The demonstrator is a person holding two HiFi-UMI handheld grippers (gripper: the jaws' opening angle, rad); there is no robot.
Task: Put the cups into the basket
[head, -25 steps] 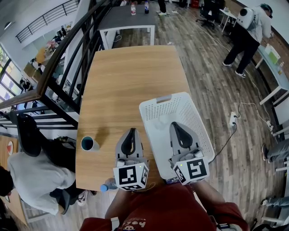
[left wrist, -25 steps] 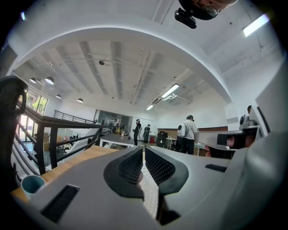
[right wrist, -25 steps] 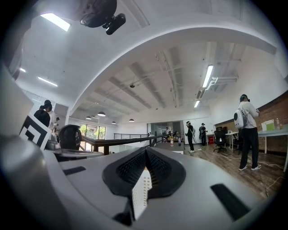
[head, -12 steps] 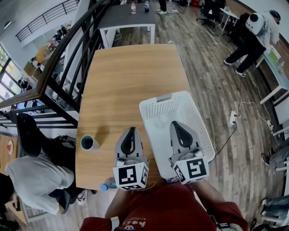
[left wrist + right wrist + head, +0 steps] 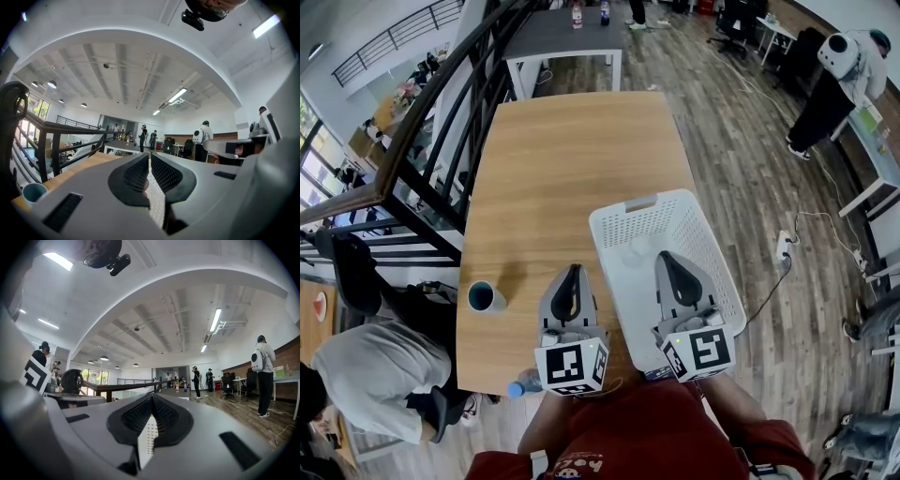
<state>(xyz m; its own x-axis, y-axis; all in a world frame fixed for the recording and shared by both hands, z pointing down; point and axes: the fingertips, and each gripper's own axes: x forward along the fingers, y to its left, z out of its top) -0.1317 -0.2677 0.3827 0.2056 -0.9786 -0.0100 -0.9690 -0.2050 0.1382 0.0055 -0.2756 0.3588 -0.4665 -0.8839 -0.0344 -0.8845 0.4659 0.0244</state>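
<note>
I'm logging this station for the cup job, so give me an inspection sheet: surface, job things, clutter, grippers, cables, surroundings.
Surface: wooden table, no spills seen.
Job's things: teal cup upright near the table's left edge, outside the basket; white basket at the table's right side, with a pale round shape inside, too faint to identify.
Clutter: blue-capped bottle at the table's near edge.
Grippers: left gripper shut, empty, over the table; right gripper shut, empty, over the basket.
Cables: power strip with a white cable on the floor right of the table.
Surroundings: railing on the left; second table beyond; people nearby.
</note>
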